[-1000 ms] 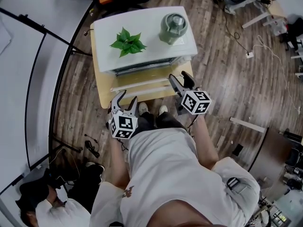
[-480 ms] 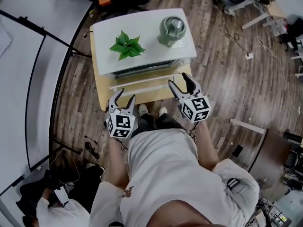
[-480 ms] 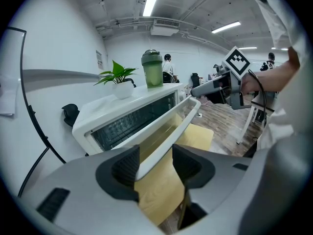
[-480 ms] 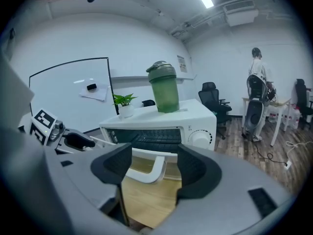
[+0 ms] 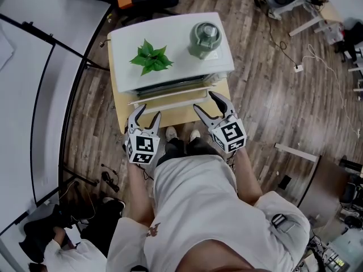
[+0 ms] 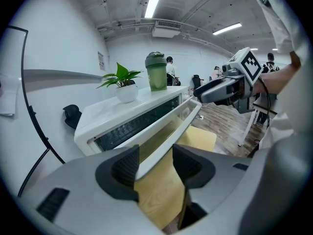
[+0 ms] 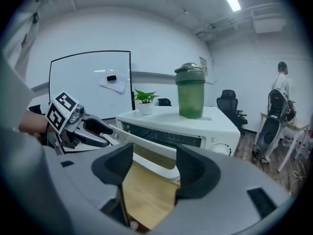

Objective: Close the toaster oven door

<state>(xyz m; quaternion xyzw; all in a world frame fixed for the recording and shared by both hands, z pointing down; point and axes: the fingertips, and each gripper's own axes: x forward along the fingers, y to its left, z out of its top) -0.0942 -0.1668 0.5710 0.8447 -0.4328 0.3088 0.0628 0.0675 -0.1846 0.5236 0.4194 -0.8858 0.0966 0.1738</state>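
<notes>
Toaster oven point(image 5: 181, 61) glossy white; table point(image 5: 176, 113) pale smooth wood.

One toaster oven point(image 5: 181, 67), one potted plant point(image 5: 150, 57), one green bottle point(image 5: 204, 38), one table point(image 5: 181, 113).

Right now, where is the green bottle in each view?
Head view: bottle upper centre, on the oven's right end.
Left gripper view: bottle upper centre, right of the plant.
Right gripper view: bottle centre, right of the plant.
Shared landmark: the plant.

From my feed, a small light-wood table point(image 5: 174, 117) stands on the plank floor point(image 5: 272, 95). Directly on it sits the white toaster oven point(image 5: 178, 72) (its door point(image 5: 176, 95) hangs partly open above the table's bare front).
</notes>
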